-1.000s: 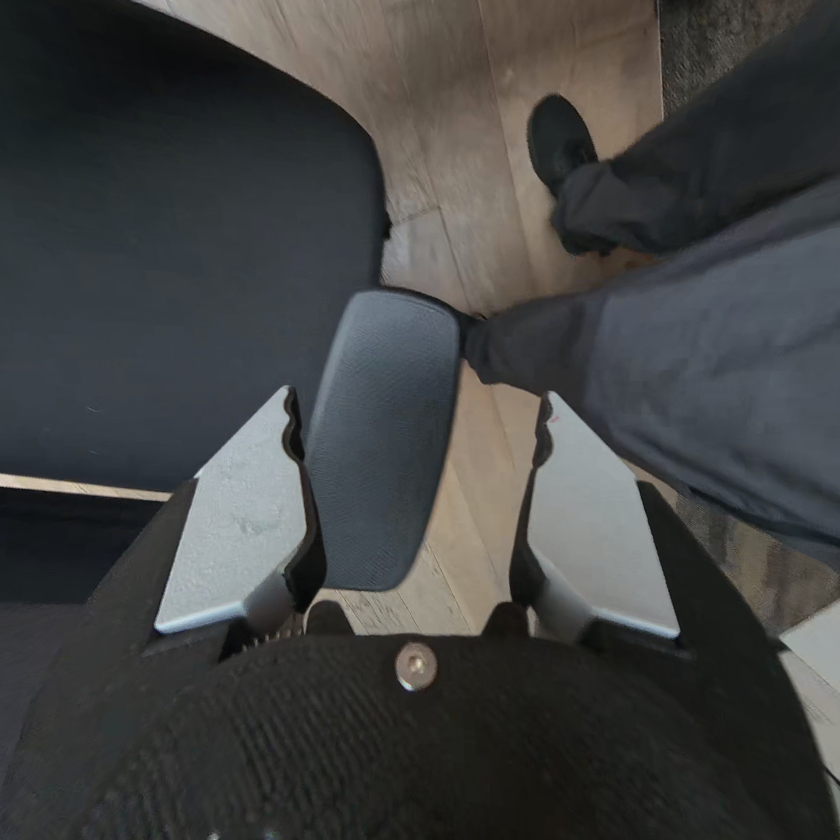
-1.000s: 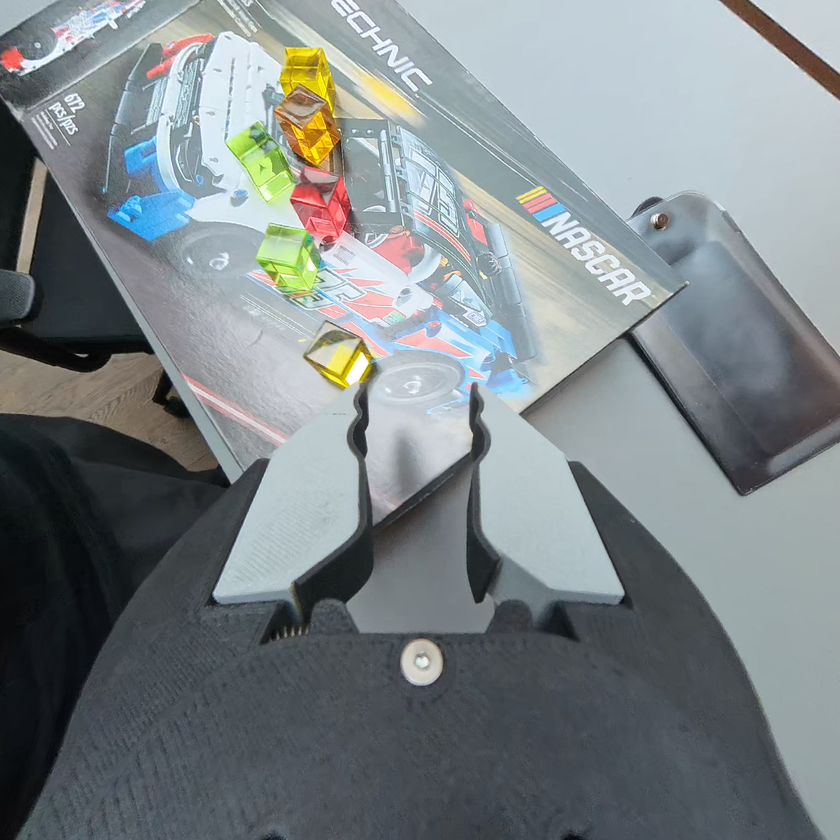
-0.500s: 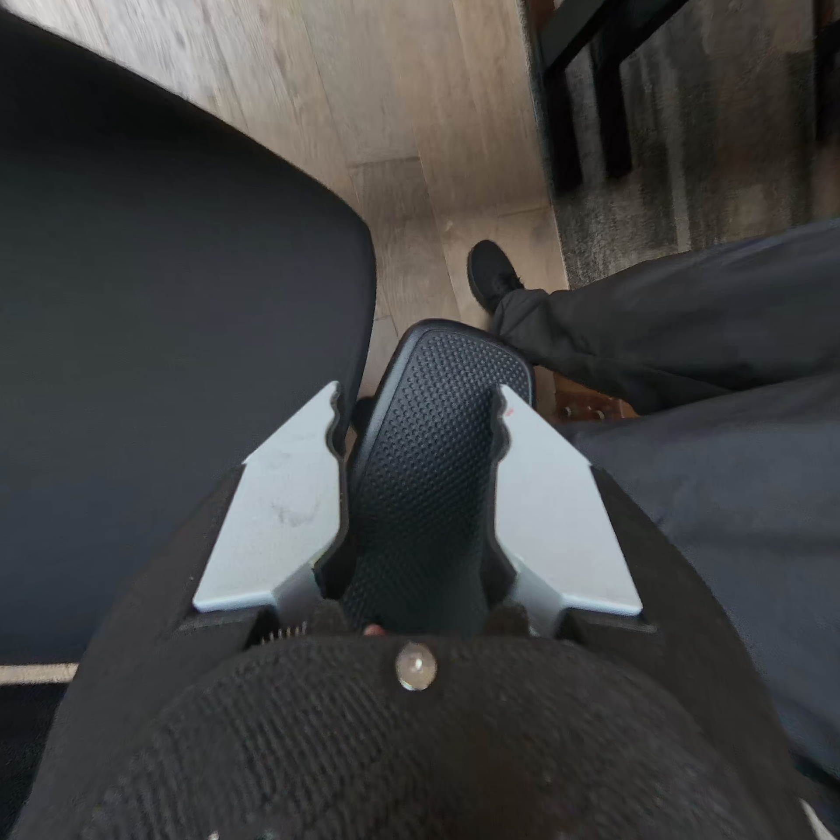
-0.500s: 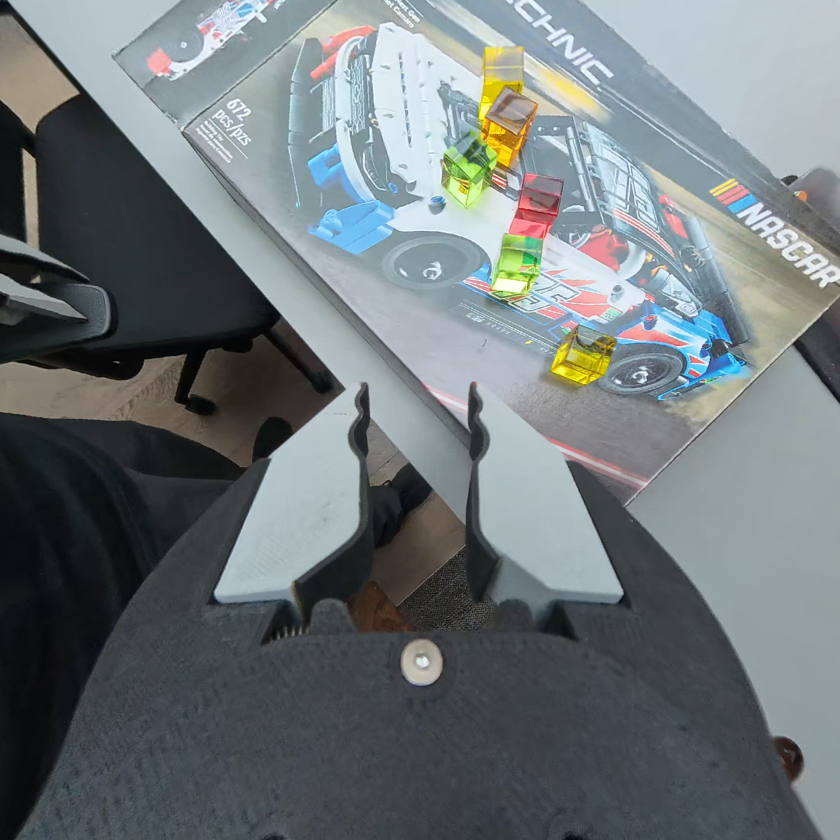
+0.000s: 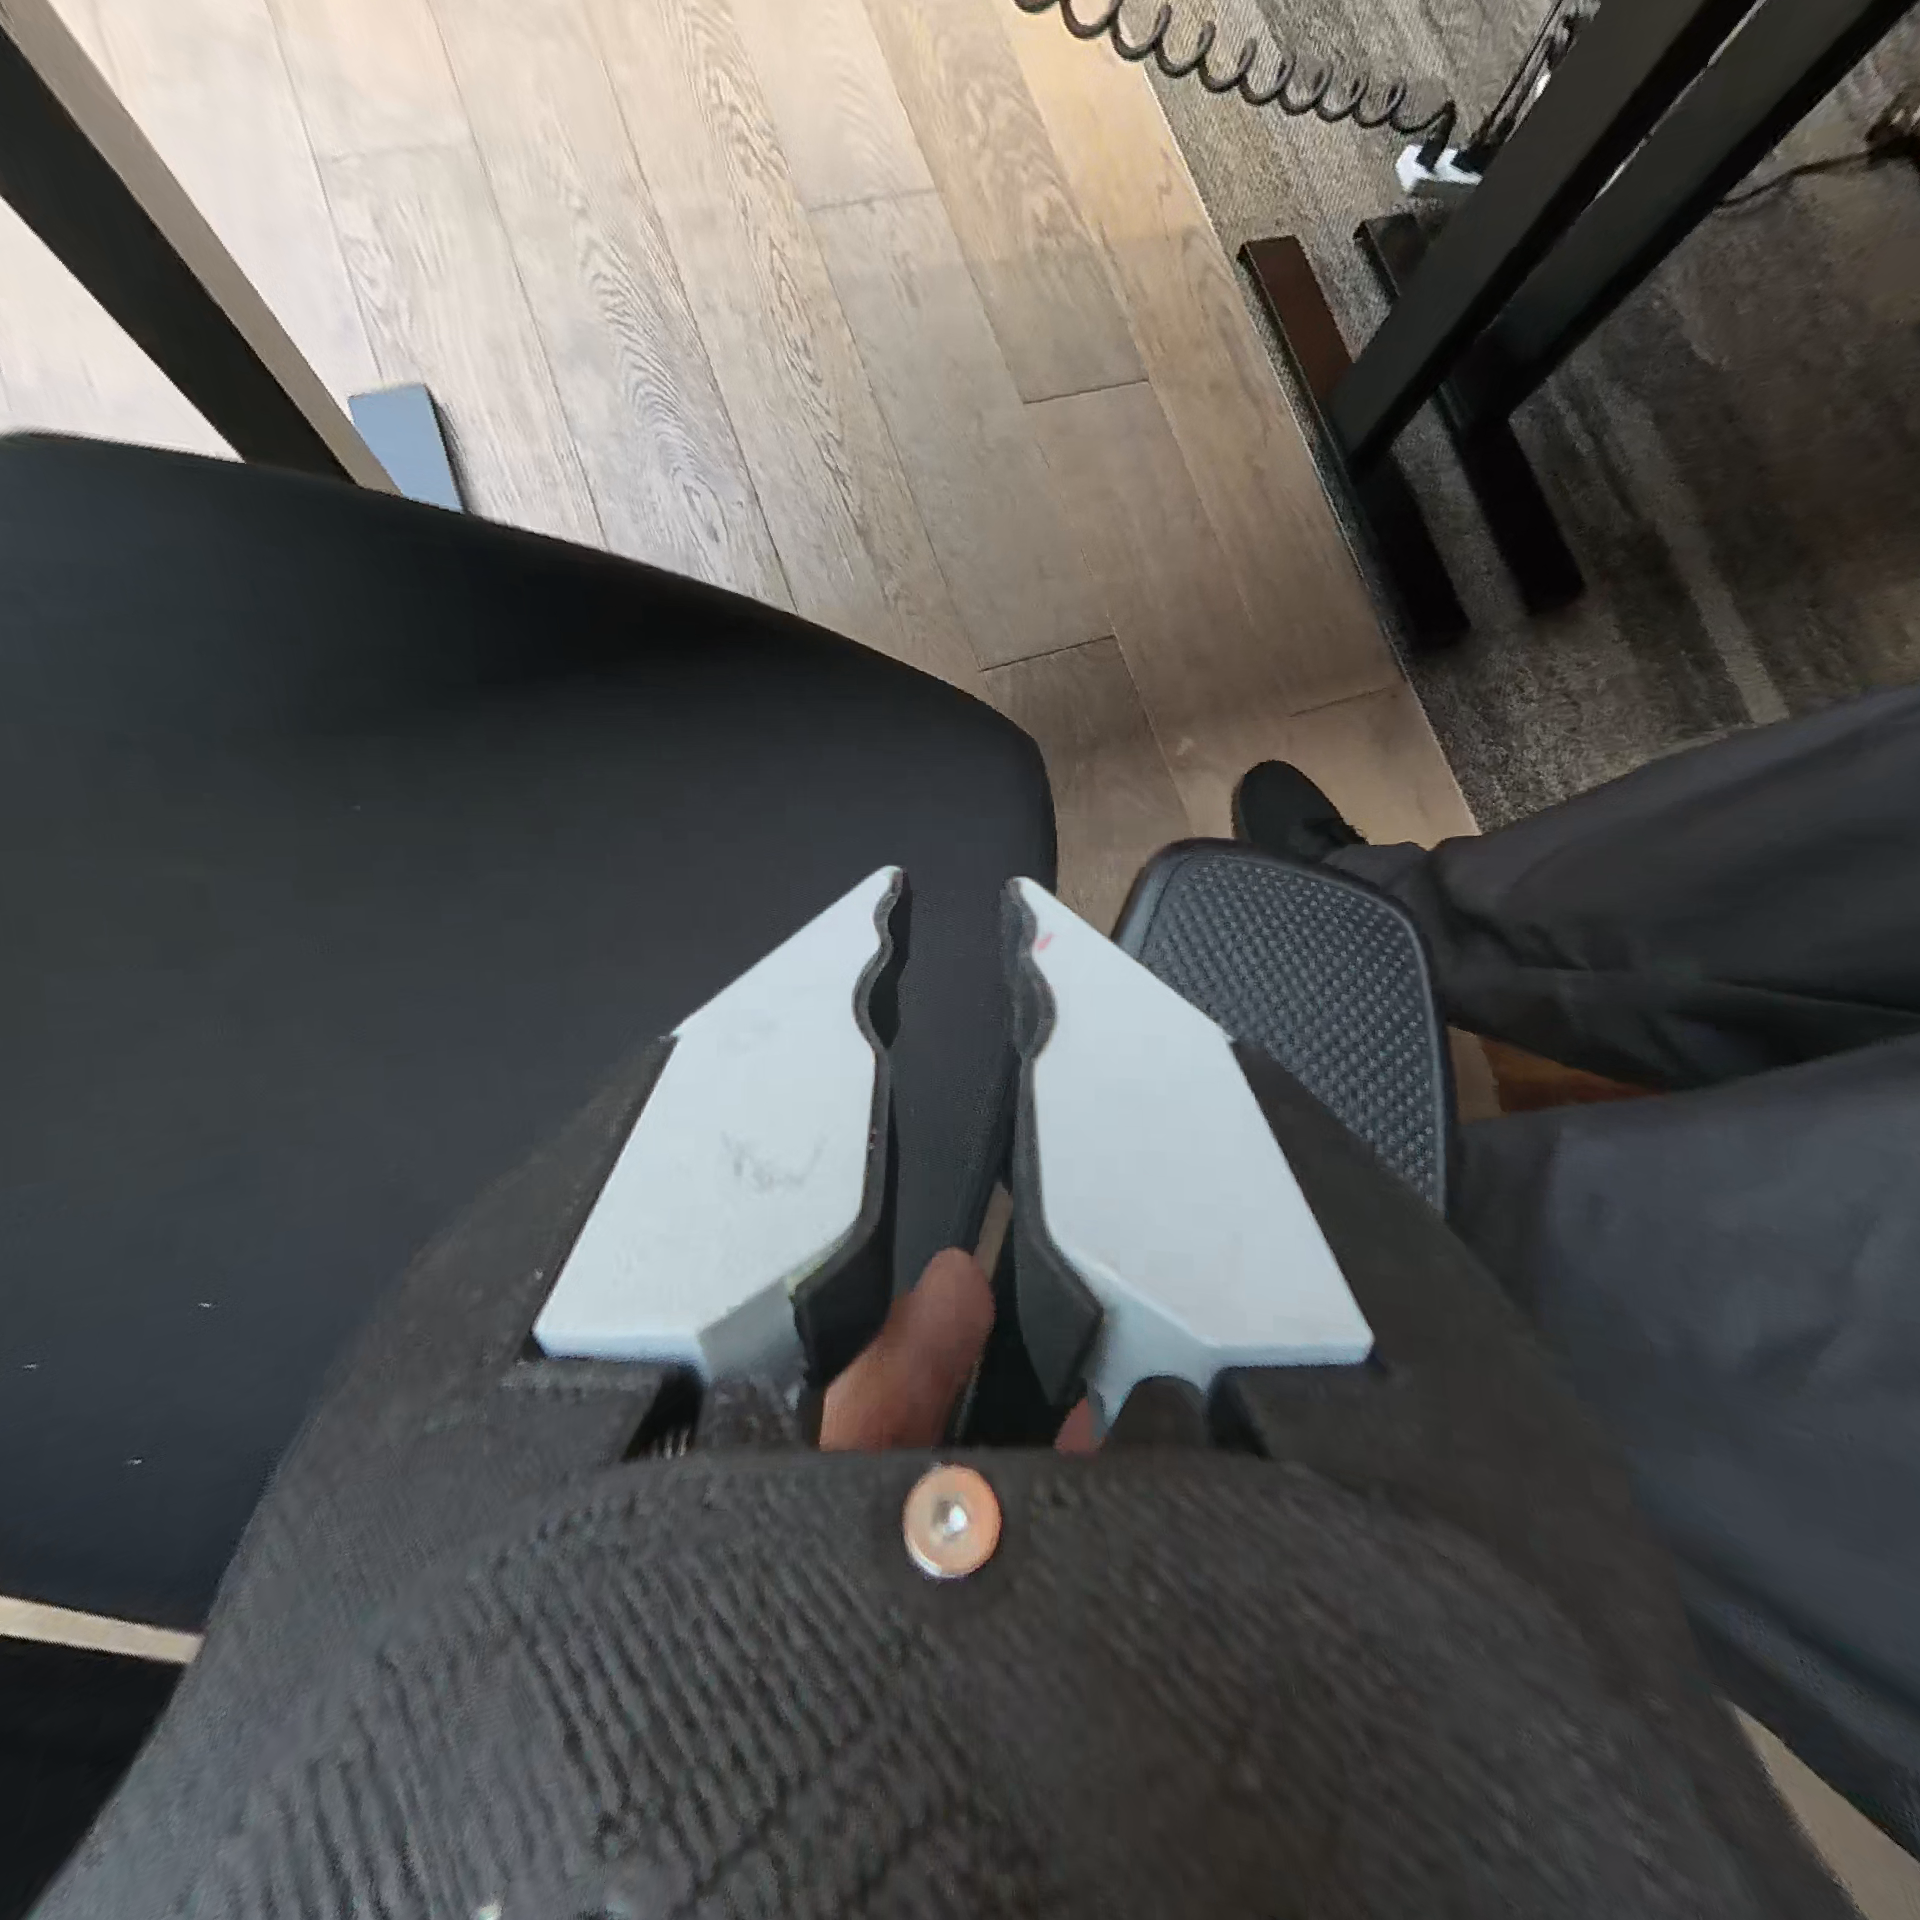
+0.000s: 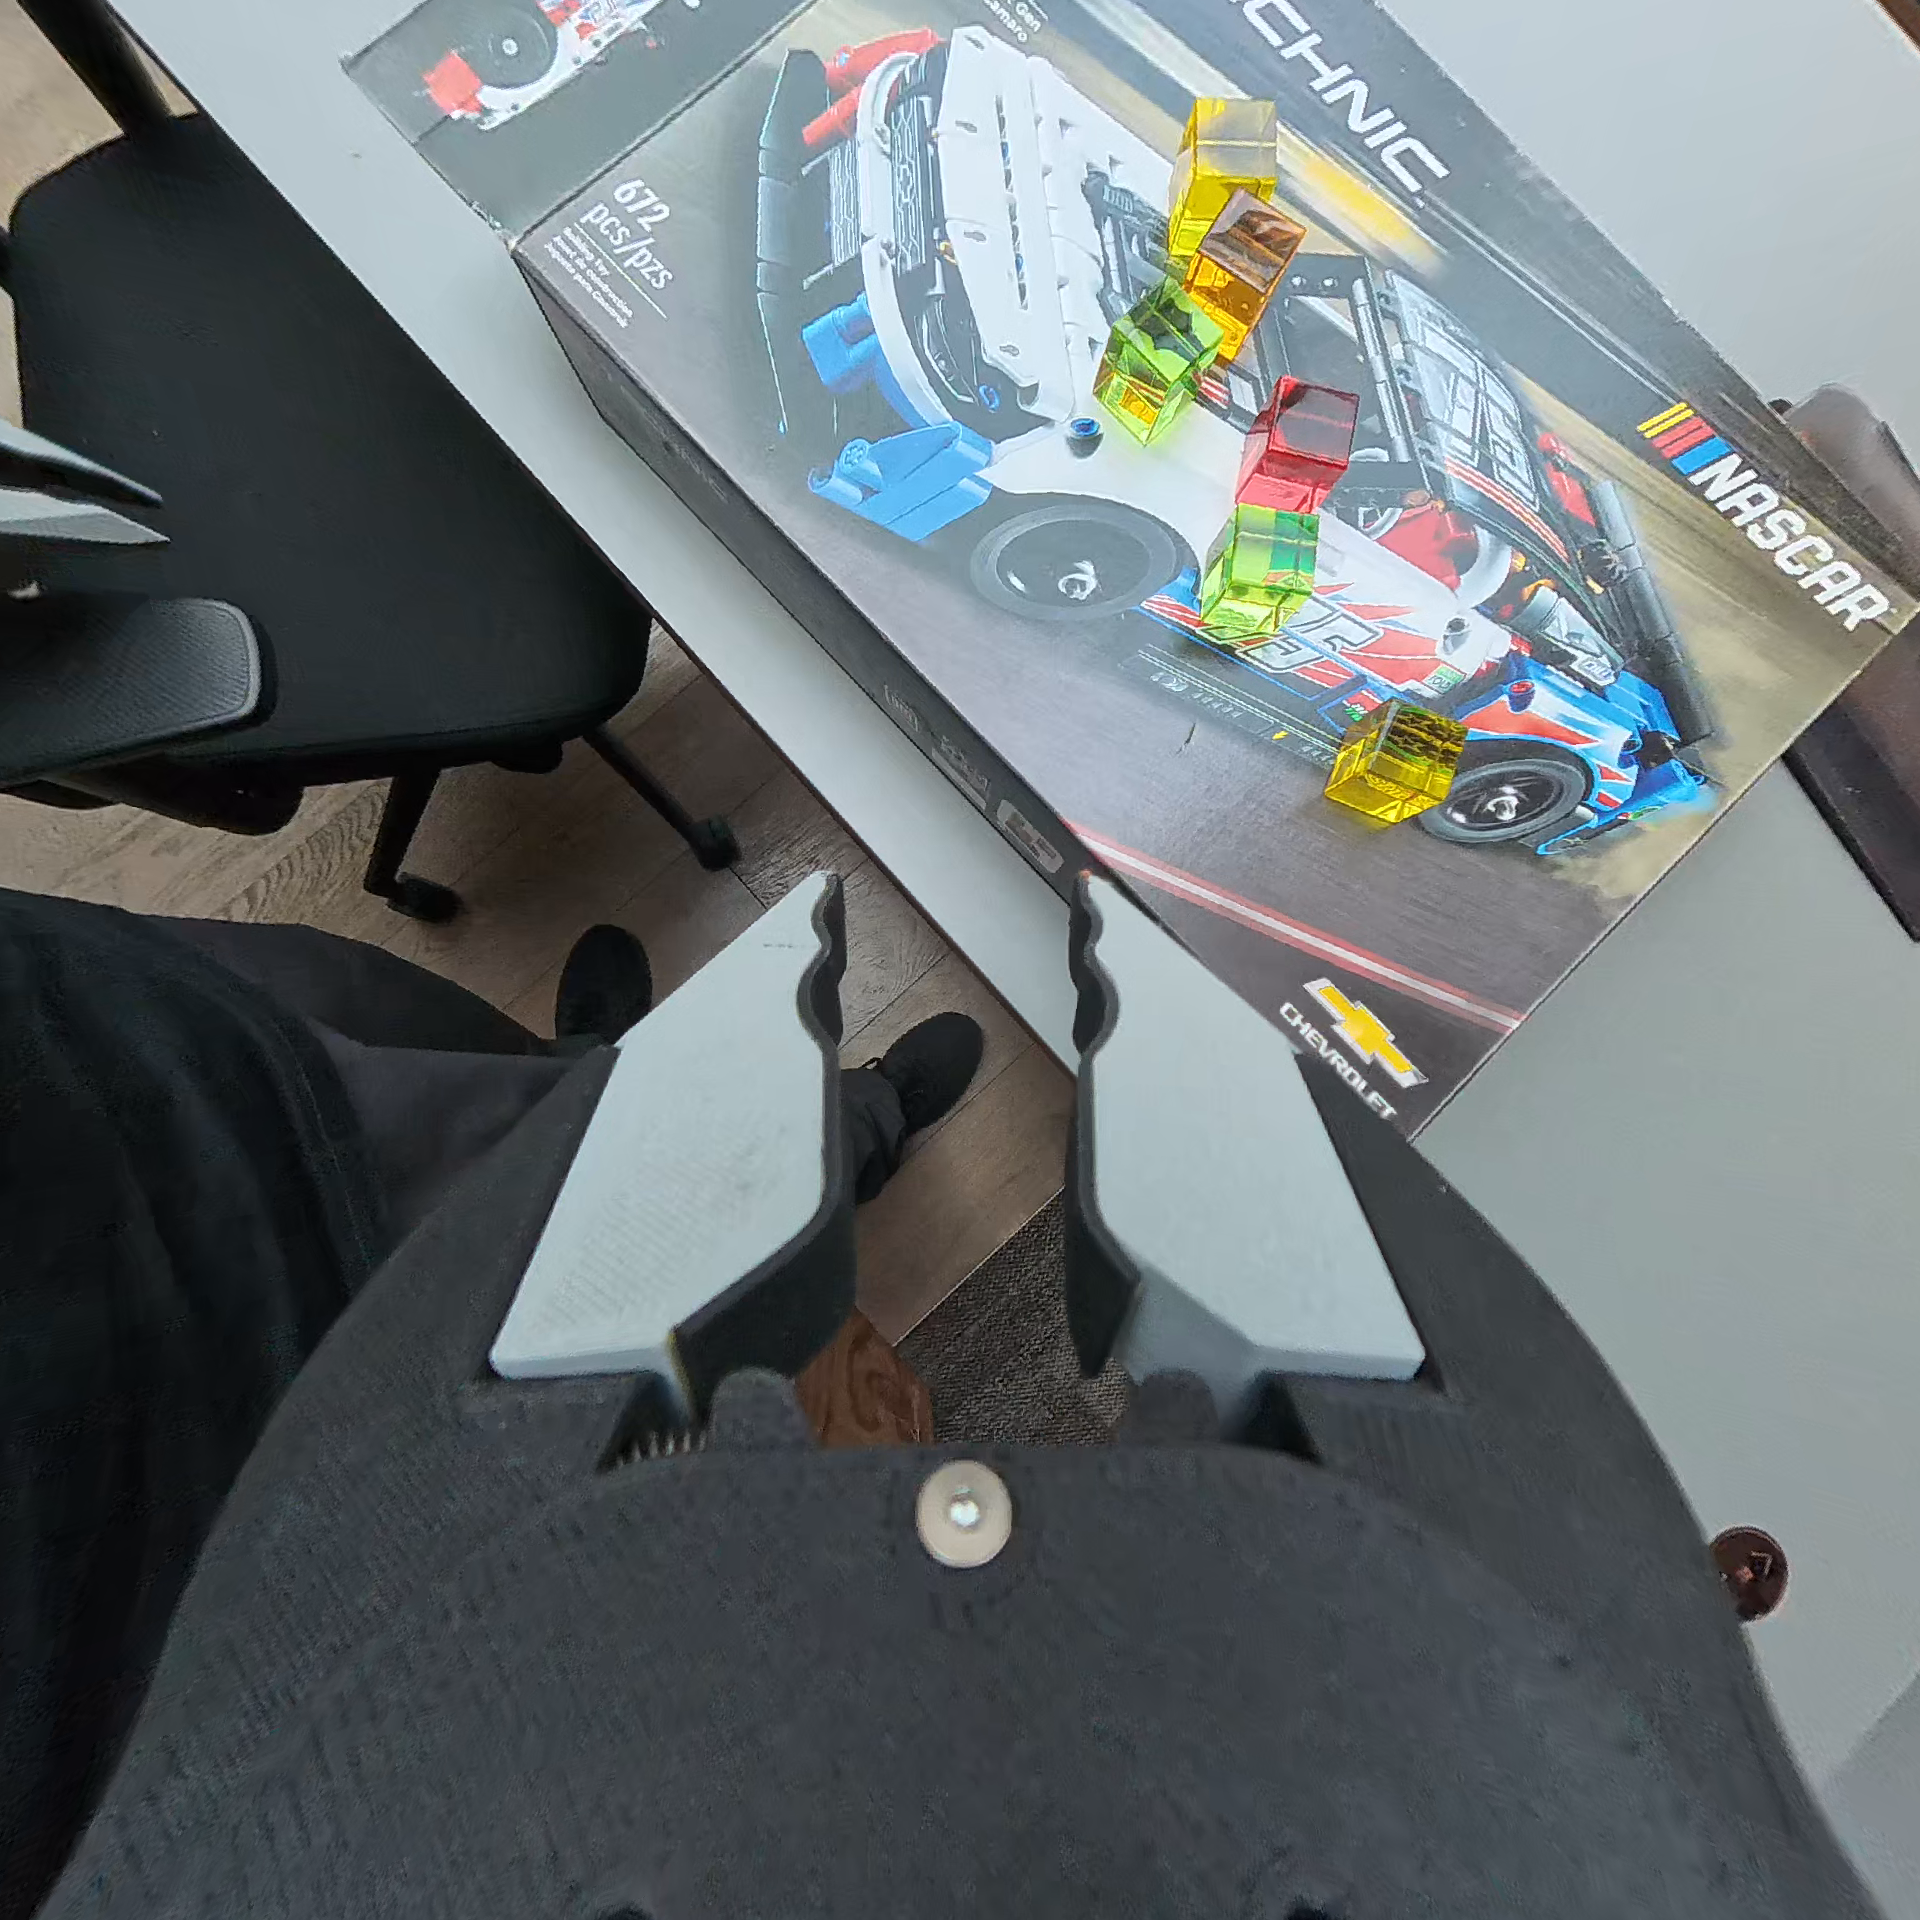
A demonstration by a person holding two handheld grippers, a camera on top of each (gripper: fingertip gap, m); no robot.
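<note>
Left claw: fingers narrowly apart, empty, over the black chair seat; armrest just beside, to its right. Right claw: fingers apart, empty, past the surface edge. Toy box near that edge carries six clear cubes.

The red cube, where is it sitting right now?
In the right wrist view the red cube sits on the toy car box, right of centre, just above a green cube.
</note>
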